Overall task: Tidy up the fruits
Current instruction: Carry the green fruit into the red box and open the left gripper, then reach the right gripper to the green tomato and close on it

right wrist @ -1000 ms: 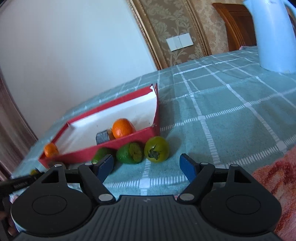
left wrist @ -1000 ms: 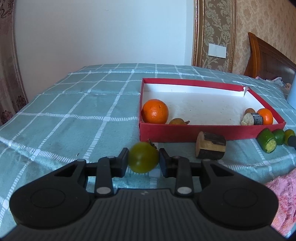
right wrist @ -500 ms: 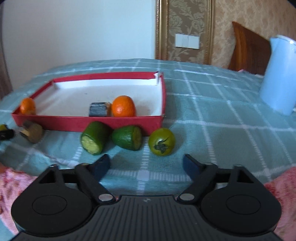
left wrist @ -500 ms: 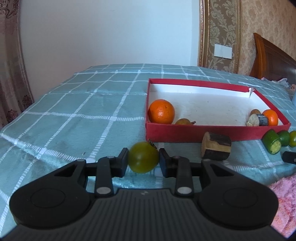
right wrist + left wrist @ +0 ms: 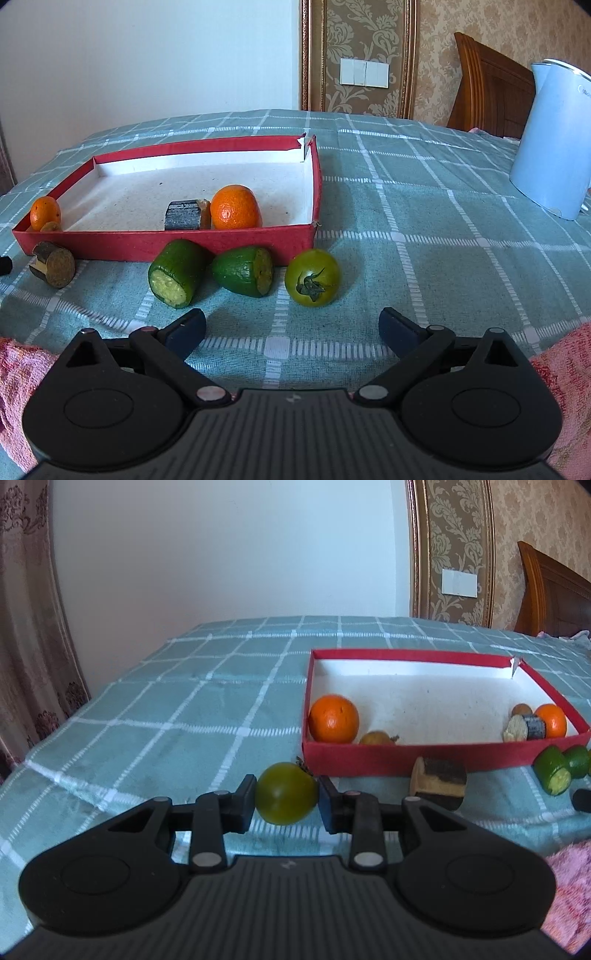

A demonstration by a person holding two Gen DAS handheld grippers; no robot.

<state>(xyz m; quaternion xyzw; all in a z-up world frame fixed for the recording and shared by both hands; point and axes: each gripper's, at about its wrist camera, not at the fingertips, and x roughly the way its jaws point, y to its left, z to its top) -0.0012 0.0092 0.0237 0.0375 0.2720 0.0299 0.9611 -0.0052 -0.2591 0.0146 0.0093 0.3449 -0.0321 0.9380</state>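
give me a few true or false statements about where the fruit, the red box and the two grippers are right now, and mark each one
1. The left gripper is clamped on a green tomato. True.
2. The red box holds no oranges. False: two oranges lie inside.
3. The right gripper holds a cucumber piece. False: its jaws are opening and nothing is between them.
4. A second green tomato sits on the cloth outside the box. True.
5. A pale blue kettle stands inside the box. False: it stands on the cloth, apart.
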